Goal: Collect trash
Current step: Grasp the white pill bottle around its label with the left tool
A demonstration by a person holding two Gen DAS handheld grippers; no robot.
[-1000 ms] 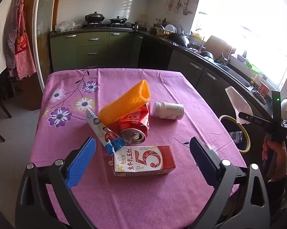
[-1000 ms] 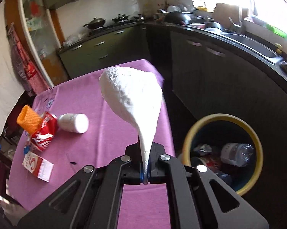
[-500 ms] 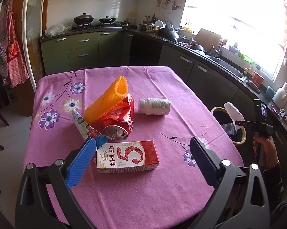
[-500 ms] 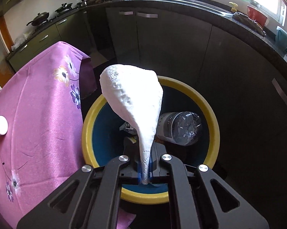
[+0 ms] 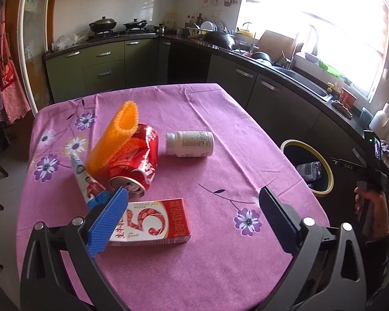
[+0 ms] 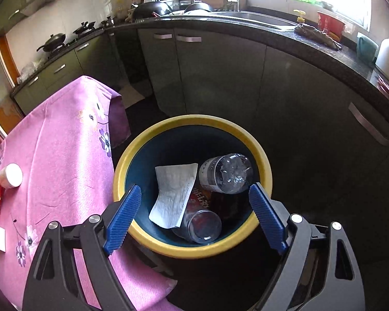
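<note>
The right tongs [image 6: 194, 207] have just been opening and now gape wide with nothing between the blue pads, poised right over the round yellow-rimmed dark-blue bin [image 6: 265, 165], where the white paper napkin [image 6: 173, 194] lies on clear plastic bottles [image 6: 225, 173] inside. The left tongs [image 5: 192, 207] are spread wide and empty too, hovering low over the red-and-white drink carton [image 5: 155, 223] on the pink flowered desk [image 5: 220, 134]. Just past it sit the crushed red soda can [image 5: 137, 160], the orange foam net sleeve [image 5: 116, 140] leaning on it, a squeezed tube [image 5: 87, 182] and a white pill bottle [image 5: 190, 143] on its side.
</note>
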